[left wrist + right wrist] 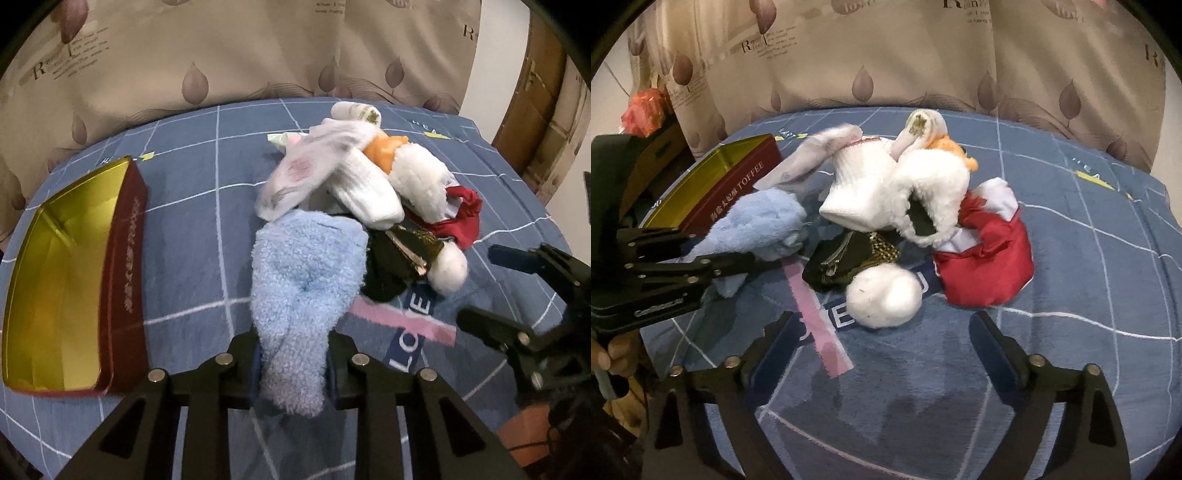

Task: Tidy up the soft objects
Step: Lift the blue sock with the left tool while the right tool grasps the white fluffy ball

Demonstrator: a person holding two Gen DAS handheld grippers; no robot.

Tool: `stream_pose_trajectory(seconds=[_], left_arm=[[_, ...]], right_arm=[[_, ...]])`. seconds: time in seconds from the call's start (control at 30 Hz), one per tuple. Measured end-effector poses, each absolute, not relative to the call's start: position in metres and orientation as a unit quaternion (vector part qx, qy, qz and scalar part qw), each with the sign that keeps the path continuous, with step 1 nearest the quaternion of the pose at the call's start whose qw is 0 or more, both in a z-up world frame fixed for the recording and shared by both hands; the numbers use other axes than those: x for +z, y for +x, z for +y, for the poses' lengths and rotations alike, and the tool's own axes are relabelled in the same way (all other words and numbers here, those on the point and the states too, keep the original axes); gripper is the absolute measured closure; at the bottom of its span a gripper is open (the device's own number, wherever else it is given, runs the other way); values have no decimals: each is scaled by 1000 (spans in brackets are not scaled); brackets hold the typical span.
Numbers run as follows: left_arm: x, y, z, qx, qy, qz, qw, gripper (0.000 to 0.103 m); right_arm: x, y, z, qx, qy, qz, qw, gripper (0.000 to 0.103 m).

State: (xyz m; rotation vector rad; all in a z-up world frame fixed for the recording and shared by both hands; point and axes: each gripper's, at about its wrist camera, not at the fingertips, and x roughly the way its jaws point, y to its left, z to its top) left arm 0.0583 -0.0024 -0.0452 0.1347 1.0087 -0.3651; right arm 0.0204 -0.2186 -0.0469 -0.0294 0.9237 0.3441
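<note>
One blue fuzzy sock (295,280), clamped in left gripper (293,373); one toffee box (66,277) at nine o'clock; right gripper (886,354) wide open, empty.

beige leaf-print curtain (923,66) behind, blue grid-patterned bedspread (1071,295) below, wooden door (535,92) at right

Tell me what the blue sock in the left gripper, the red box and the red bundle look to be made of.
Blue sock, clamped in the left gripper: fluffy fleece or chenille, judging by its matte, fuzzy pile. Red box: likely tin or foil-lined card; its gold interior reflects light. Red bundle: thin, smooth woven fabric, perhaps satin or nylon, with crisp creases and slight sheen.
</note>
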Motion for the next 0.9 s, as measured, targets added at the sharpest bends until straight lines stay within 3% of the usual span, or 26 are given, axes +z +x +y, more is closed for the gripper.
stream_pose_trajectory(seconds=[0.13, 0.27, 0.73, 0.9], left_arm=[[-45, 48, 6, -171, 64, 483, 857, 77], [-47, 39, 14, -171, 54, 485, 856, 77], [-27, 28, 39, -172, 14, 471, 865, 77], [-18, 25, 44, -167, 12, 461, 871, 77]], right_arm=[[-54, 23, -222, 167, -8, 450, 877, 24], [-59, 25, -224, 167, 4, 455, 875, 39], [-66, 28, -215, 162, -1, 445, 881, 52], [-67, 29, -213, 168, 3, 441, 882, 61]])
